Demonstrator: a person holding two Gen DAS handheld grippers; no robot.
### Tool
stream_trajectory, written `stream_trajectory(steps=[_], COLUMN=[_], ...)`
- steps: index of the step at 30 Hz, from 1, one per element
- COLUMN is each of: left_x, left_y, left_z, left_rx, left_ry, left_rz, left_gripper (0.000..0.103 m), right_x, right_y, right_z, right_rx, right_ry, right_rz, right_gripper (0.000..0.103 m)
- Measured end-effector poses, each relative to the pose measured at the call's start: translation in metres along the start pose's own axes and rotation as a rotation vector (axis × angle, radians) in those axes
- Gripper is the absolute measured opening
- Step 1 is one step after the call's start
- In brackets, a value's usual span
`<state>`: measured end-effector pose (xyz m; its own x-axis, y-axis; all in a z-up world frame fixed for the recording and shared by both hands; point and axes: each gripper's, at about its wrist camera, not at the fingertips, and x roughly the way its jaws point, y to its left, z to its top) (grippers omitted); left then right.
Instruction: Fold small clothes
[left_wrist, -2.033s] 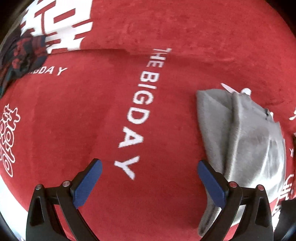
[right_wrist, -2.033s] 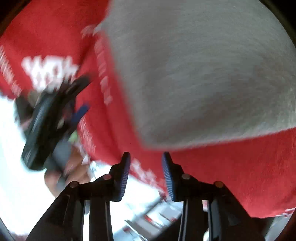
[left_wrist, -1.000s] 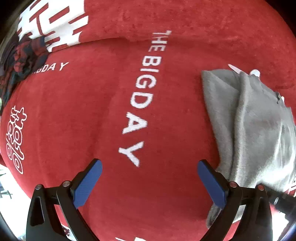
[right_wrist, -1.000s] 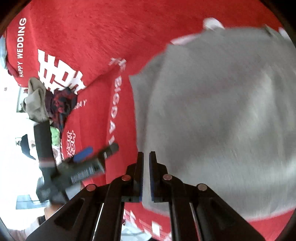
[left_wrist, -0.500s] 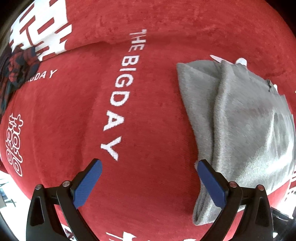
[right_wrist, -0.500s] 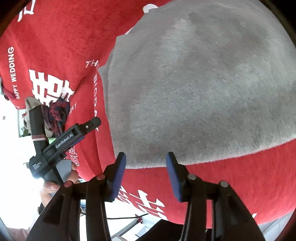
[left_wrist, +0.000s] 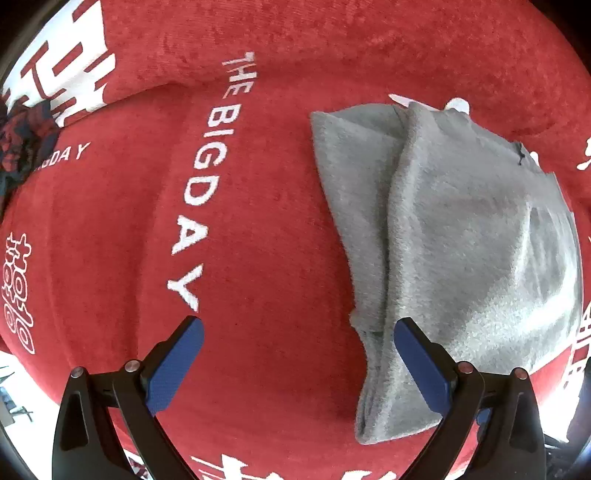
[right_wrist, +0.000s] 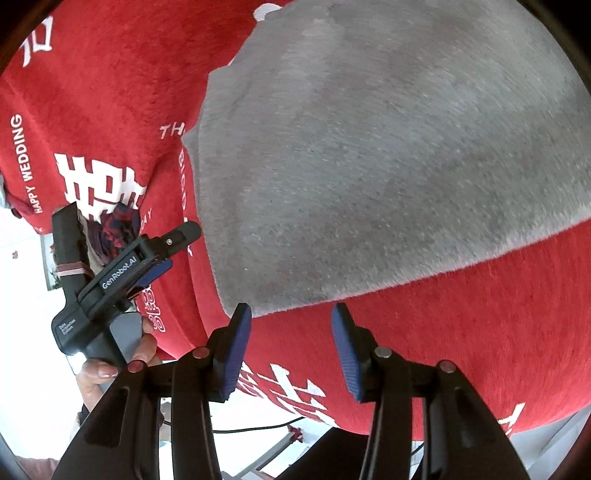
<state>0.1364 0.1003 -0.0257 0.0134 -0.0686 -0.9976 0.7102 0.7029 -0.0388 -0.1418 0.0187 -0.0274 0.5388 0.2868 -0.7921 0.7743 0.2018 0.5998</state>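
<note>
A grey fleece garment (left_wrist: 454, 236) lies folded on the red cloth, to the right in the left wrist view; it fills the upper part of the right wrist view (right_wrist: 369, 147). My left gripper (left_wrist: 295, 362) is wide open and empty, its right finger (left_wrist: 421, 365) over the garment's near left edge. My right gripper (right_wrist: 291, 347) is open and empty, just off the garment's near corner. The left gripper also shows in the right wrist view (right_wrist: 162, 254), held in a hand at the left.
A red cloth with white lettering (left_wrist: 199, 184) covers the table. A dark red and navy plaid garment (left_wrist: 22, 136) lies crumpled at the far left; it also shows in the right wrist view (right_wrist: 118, 225). The table's near edge and floor show below (right_wrist: 258, 435).
My right gripper was shut on the grey garment a second ago, then opened and let it go. The garment now lies flat. My left gripper has shifted right toward the garment's edge, staying open.
</note>
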Motion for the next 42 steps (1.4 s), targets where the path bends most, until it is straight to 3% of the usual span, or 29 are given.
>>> stream_trajectory(steps=[9,12,17,25,36,42], left_x=[-0.004,-0.004,-0.005,0.001,-0.002,0.004], left_y=[-0.023,-0.029,-0.036,-0.028,-0.006,-0.005], left_z=[-0.001,0.001,0.003,0.011,0.023,0.03], left_rx=[0.011,0.015,0.016,-0.038,-0.123,-0.134], left_ry=[-0.012,-0.008,0.002,0.026,-0.006,0.001], left_rz=[0.0,0.009,0.018,-0.085,-0.232,-0.233], left_gripper=[0.103,0.103,0.103,0.103,0.103,0.103], right_x=[-0.009,-0.011,-0.015,-0.024,-0.022,-0.014], right_y=[-0.012,-0.015,-0.022,-0.034,-0.053,-0.058], right_z=[0.002,0.002,0.001,0.0,-0.004,-0.009], right_rx=[0.034,0.04,0.057,0.095,0.169,0.198], right_ry=[-0.026,-0.034,-0.046,-0.081,-0.109,-0.107], right_rz=[0.019,0.026,0.043,0.087,0.163,0.211], right_gripper=[0.05,0.061,0.062,0.062,0.062,0.062])
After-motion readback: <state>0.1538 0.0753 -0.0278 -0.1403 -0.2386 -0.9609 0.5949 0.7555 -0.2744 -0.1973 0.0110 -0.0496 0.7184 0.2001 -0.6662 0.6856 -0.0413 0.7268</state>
